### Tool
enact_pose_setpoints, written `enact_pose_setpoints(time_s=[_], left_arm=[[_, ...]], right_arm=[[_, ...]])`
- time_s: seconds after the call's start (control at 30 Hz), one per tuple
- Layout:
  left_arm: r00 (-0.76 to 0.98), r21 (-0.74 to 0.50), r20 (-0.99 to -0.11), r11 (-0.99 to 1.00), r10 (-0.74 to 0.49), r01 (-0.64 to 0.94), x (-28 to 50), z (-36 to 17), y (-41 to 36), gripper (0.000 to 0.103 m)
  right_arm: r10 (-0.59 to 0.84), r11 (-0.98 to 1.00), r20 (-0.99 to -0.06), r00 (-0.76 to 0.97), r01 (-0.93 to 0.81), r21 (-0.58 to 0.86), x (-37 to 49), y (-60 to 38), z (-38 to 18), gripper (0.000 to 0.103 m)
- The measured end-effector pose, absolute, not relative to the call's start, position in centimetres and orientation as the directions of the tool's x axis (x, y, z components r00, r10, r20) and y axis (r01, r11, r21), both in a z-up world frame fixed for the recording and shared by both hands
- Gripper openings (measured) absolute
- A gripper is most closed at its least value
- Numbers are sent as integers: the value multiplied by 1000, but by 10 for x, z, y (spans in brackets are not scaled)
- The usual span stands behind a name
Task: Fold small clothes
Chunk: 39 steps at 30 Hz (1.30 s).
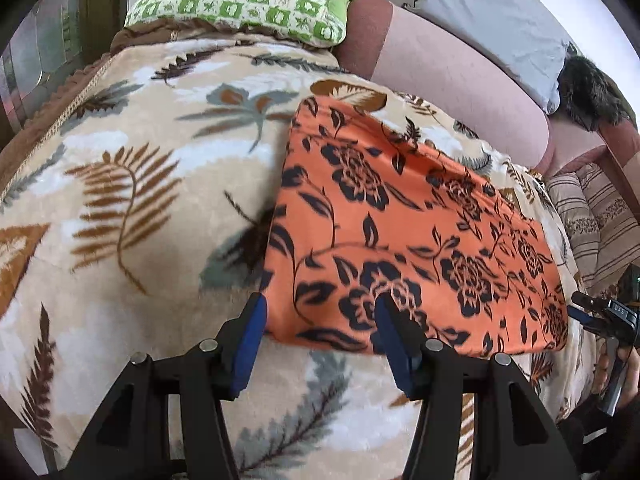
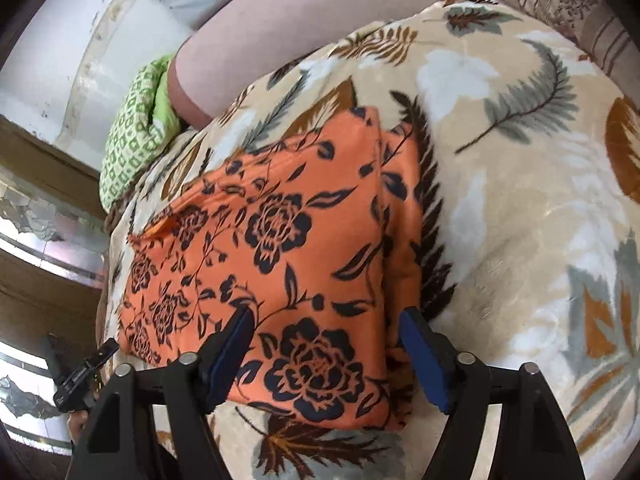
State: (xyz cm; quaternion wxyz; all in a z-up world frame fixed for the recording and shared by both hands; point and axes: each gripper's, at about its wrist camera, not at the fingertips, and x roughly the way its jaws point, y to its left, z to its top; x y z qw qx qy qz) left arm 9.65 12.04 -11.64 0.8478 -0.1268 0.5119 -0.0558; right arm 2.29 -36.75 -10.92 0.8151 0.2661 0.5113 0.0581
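I have the orange cloth [image 1: 400, 216] lying flat on the blanket [image 1: 132, 184], already folded into a neat rectangle, with the green pillow [image 1: 248, 0] well beyond its far end. Its long axis runs across me, from my left gripper [image 1: 320, 312] to my right gripper [image 2: 326, 326].

My left gripper sits at the cloth's near left corner, fingers spread wide: one finger [image 1: 250, 344] is just off the left edge over blanket, the other is over the print. It pinches nothing. My right gripper is at the near right corner, also spread wide, one finger [image 2: 424, 356] just outside the right edge and the other over the cloth. Nothing is held there either. Whether the tips touch the fabric I cannot tell.

Each gripper is equally near its own corner, and the cloth stretches away from both toward the pillow. At the right edge I see stacked layers, so that side is thicker. I judge the next fold needs both near corners pinched together; catching the blanket pile along with the cloth is the risk.
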Motion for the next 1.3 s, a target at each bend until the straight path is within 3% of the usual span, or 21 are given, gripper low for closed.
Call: enact_pose_setpoints(time_s=[0.23, 0.27, 0.3, 0.33, 0.4, 0.6, 0.7, 0.77, 0.87, 1.03, 1.07, 1.13, 1.17, 1.3], left_arm=[[456, -284, -859, 958, -233, -45, 85, -120, 123, 57], [453, -281, -861, 959, -233, -41, 82, -119, 122, 57], [453, -278, -861, 960, -231, -39, 81, -118, 122, 57], [456, -273, -861, 961, -227, -37, 79, -117, 122, 57], [461, -266, -860, 963, -219, -37, 78, -115, 123, 57], [469, -244, -861, 969, -198, -40, 79, -115, 121, 57], [479, -238, -856, 971, -197, -26, 78, -112, 116, 57], [479, -247, -852, 969, -210, -13, 80, -113, 112, 57], [451, -233, -867, 972, -210, 5, 92, -120, 104, 57], [455, -181, -873, 983, -176, 32, 113, -129, 97, 60], [432, -158, -888, 987, -159, 38, 118, -136, 95, 60], [413, -90, -905, 995, -103, 50, 124, -150, 87, 60], [421, -59, -904, 996, -81, 66, 125, -152, 83, 60], [429, -13, -902, 996, -50, 88, 123, -149, 74, 60]], right_arm=[[385, 841, -824, 415, 211, 499, 26, -372, -132, 61], [402, 828, -814, 419, 213, 518, 25, -373, -134, 54], [424, 810, -800, 424, 218, 545, 24, -375, -135, 31], [439, 795, -792, 424, 228, 562, 23, -378, -136, 18], [466, 770, -779, 419, 240, 590, 20, -382, -140, 10], [496, 739, -713, 496, 191, 646, 3, -381, -109, 6], [468, 748, -720, 513, 204, 632, -19, -386, -101, 5], [443, 754, -764, 470, 266, 601, -29, -390, -126, 5], [462, 716, -758, 460, 312, 625, -31, -392, -154, 10], [331, 785, -745, 580, 268, 558, -30, -394, -111, 19], [304, 803, -747, 591, 264, 535, -25, -394, -102, 25], [288, 811, -740, 608, 256, 526, -12, -398, -90, 54], [291, 806, -730, 619, 252, 535, -3, -400, -85, 81], [278, 837, -734, 620, 219, 502, 47, -399, -82, 84]])
